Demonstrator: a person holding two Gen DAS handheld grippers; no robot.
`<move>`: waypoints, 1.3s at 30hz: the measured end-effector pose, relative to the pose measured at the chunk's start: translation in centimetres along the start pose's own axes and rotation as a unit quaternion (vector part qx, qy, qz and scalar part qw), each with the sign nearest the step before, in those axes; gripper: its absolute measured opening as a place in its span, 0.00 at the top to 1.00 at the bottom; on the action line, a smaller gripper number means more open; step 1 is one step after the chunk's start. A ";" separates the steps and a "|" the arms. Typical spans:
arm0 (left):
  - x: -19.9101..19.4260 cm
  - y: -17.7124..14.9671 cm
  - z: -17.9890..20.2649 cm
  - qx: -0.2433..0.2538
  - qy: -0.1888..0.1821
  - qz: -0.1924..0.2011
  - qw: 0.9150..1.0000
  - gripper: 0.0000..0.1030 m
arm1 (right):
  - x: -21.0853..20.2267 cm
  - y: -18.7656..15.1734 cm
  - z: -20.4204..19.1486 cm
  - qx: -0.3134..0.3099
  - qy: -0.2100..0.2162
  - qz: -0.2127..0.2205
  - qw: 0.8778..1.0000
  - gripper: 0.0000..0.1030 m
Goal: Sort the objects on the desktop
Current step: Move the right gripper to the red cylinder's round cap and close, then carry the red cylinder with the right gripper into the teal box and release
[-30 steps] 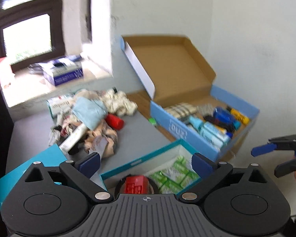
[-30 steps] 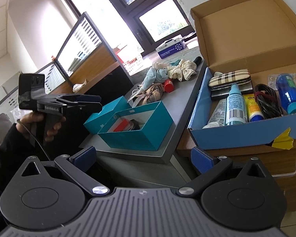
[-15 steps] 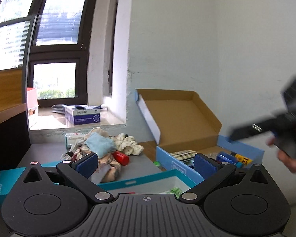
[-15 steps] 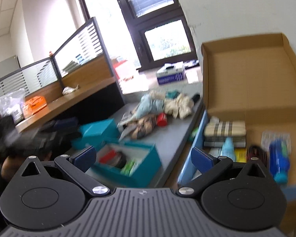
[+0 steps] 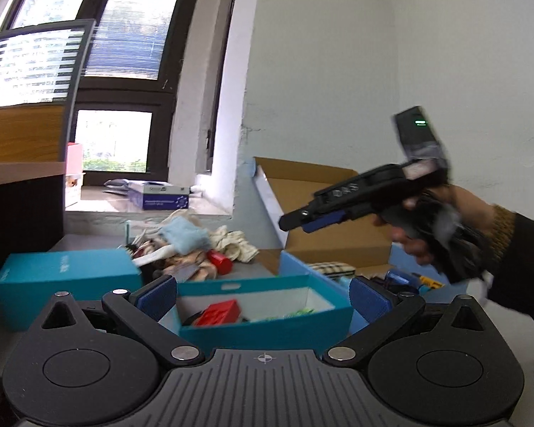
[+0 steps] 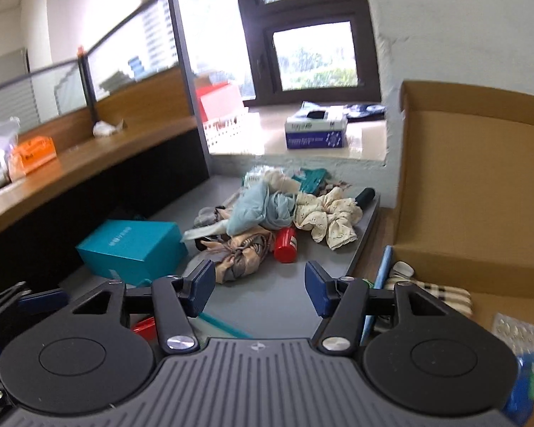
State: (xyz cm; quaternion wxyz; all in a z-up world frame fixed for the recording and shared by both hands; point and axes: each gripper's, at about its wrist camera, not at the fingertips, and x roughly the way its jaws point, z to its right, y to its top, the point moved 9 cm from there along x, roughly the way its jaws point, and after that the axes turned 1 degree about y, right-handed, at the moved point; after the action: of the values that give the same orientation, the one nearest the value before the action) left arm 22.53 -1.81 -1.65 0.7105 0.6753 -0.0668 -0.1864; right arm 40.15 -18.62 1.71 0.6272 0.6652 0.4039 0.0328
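My left gripper [image 5: 263, 299] is open and empty, low behind an open teal box [image 5: 267, 323] that holds a red block [image 5: 219, 312] and green items. My right gripper [image 6: 260, 288] is open too, its jaws partly narrowed, with nothing between them. It hovers over the grey desk, facing a pile of cloth items [image 6: 263, 213] with a red bottle [image 6: 284, 245] and a floral scrunchie [image 6: 327, 220]. In the left wrist view a person's hand holds the right gripper [image 5: 295, 221] above the cardboard box [image 5: 324, 195].
A shut teal box [image 6: 131, 245] lies left of the pile. At the right, the cardboard box [image 6: 462, 178] holds a plaid case [image 6: 441, 295], a blister pack [image 6: 516, 334] and a blue bottle [image 6: 523, 391]. A tissue box [image 6: 317, 130] sits on the windowsill. A wooden partition stands at left.
The right gripper has swung in over the desk toward the pile, and its jaws have narrowed. The left gripper has dropped lower behind the open teal box.
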 end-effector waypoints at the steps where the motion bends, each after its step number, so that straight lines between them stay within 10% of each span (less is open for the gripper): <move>1: -0.3 -0.2 -0.2 0.000 0.001 -0.001 1.000 0.00 | 1.0 0.2 0.3 -0.002 -0.003 -0.006 1.000 0.39; 20: 1.3 -1.5 -1.3 -0.051 -0.025 -0.026 0.998 0.00 | 15.8 0.3 2.6 -0.073 -0.020 -0.123 0.990 0.49; 26: 1.9 -1.9 -1.0 -0.047 -0.025 -0.039 0.998 0.00 | 17.4 0.1 2.5 -0.068 -0.005 -0.127 0.990 0.50; 29: 2.1 -1.8 -0.8 -0.039 -0.020 -0.039 0.998 0.00 | 16.5 0.5 2.3 -0.069 0.000 -0.116 0.991 0.70; 39: 2.3 -1.2 -0.2 -0.009 -0.022 -0.033 0.999 0.00 | 13.7 1.5 1.6 -0.073 0.016 -0.081 0.994 0.70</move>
State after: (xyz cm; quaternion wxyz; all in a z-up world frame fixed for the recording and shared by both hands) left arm 24.52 -2.45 -3.21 0.7081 0.6668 -0.0583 -0.2250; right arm 51.00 -11.86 -3.64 0.6683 0.5819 0.4630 0.0222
